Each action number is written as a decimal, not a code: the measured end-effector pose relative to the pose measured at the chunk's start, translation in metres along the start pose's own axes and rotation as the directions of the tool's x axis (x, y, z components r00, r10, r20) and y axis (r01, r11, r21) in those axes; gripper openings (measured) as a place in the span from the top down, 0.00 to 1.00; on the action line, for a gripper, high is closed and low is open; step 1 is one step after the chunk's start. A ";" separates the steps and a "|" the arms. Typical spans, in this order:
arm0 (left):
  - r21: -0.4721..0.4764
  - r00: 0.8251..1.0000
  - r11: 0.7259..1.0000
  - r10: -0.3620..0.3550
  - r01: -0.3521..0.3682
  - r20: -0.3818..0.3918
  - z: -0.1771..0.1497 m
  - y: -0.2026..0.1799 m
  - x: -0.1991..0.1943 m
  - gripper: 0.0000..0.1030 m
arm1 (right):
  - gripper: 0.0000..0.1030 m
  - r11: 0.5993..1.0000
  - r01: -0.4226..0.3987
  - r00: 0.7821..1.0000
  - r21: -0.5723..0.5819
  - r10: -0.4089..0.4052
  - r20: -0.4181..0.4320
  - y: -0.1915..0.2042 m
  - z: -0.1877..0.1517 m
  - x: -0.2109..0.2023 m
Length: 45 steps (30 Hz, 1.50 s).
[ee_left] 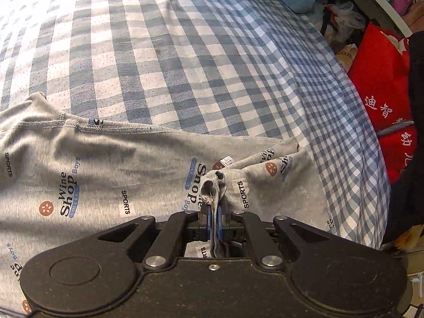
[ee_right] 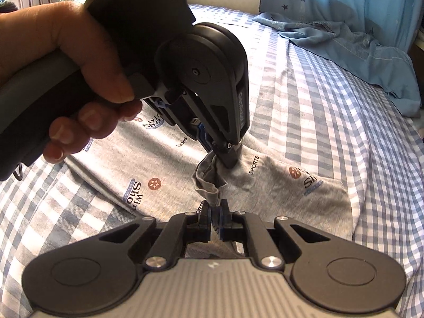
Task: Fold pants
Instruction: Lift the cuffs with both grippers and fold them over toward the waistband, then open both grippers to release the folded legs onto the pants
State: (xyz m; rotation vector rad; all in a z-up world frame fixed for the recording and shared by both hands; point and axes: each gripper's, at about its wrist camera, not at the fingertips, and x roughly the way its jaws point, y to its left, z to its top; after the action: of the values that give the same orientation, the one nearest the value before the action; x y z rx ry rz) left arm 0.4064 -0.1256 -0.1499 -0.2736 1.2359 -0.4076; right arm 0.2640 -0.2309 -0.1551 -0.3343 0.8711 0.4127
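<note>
Grey pants (ee_left: 111, 164) printed with "SPORTS" and "Wine Shop" logos lie folded over on a blue checked bed sheet (ee_left: 164, 53). My left gripper (ee_left: 214, 209) is shut on a bunched edge of the pants. In the right wrist view the pants (ee_right: 265, 185) spread from left to right. My right gripper (ee_right: 215, 212) is shut on the same bunched edge, close below the left gripper (ee_right: 225, 156), which comes in from the upper left in a hand (ee_right: 66, 74).
A light blue garment (ee_right: 344, 47) lies crumpled at the far right of the bed. A red bag (ee_left: 381, 84) with white characters and clutter sit beyond the bed's right edge. The checked sheet (ee_right: 344, 122) extends beyond the pants.
</note>
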 end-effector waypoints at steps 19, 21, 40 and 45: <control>-0.004 0.994 0.996 -0.088 0.089 0.061 -0.003 0.048 -0.103 0.96 | 0.94 0.999 -0.022 0.998 -0.025 0.024 0.056 0.056 0.055 -0.049; -0.017 0.995 0.997 -0.069 0.071 0.066 -0.006 0.066 -0.113 0.96 | 0.94 0.997 -0.053 0.997 -0.051 0.056 0.059 0.073 0.063 -0.047; -0.153 0.998 0.987 0.053 -0.049 0.025 -0.038 0.176 -0.099 0.64 | 0.43 0.982 -0.154 0.987 -0.109 0.148 -0.064 0.136 0.078 0.013; -0.144 0.987 0.979 0.150 -0.141 0.054 -0.045 0.170 -0.099 0.27 | 0.12 0.998 -0.032 0.997 -0.052 0.028 -0.068 0.100 0.061 0.016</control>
State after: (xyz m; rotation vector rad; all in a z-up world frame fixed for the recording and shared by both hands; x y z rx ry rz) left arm 0.3624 0.0717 -0.1506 -0.3115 1.2136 -0.1845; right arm 0.2661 -0.1128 -0.1423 -0.3865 0.9329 0.4554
